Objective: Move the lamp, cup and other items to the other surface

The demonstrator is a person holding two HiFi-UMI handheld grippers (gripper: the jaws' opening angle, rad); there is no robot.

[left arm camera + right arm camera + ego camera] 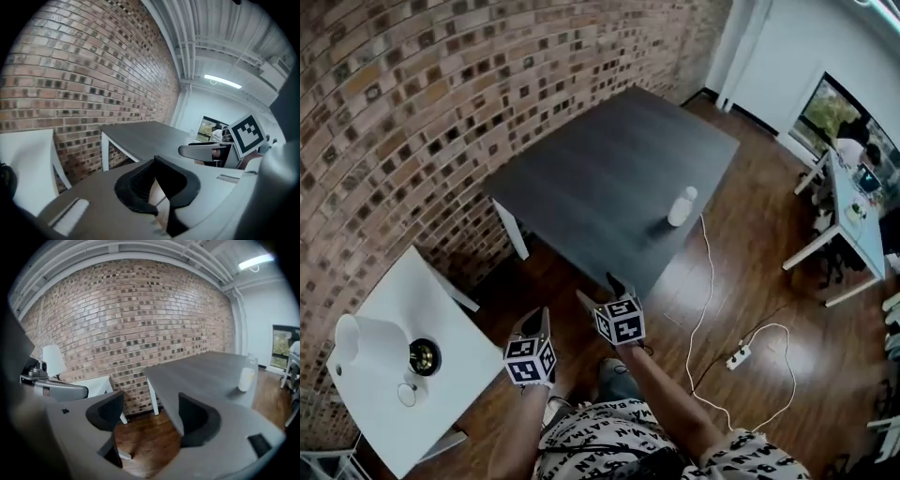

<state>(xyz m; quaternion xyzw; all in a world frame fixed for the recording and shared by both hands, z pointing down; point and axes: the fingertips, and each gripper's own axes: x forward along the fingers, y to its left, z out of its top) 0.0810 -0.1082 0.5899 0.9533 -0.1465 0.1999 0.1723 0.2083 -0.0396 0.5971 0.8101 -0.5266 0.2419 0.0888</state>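
Observation:
A white lamp (367, 339) lies on the small white table (441, 314) at the lower left, beside a black round item (423, 356) and a small pale disc (408, 394). A white cup-like container (682, 206) stands near the front edge of the dark table (600, 178); it also shows in the right gripper view (245, 375). Both grippers hang over the wooden floor between the two tables. My left gripper (541, 321) has its black pads together with nothing in them (157, 183). My right gripper (598, 291) stands open and empty (150, 416), pointing toward the dark table (206, 369).
A brick wall (441, 112) runs behind both tables. A white power strip (738, 356) and its cable lie on the wooden floor at the right. A white desk (853, 225) stands at the far right, near a window.

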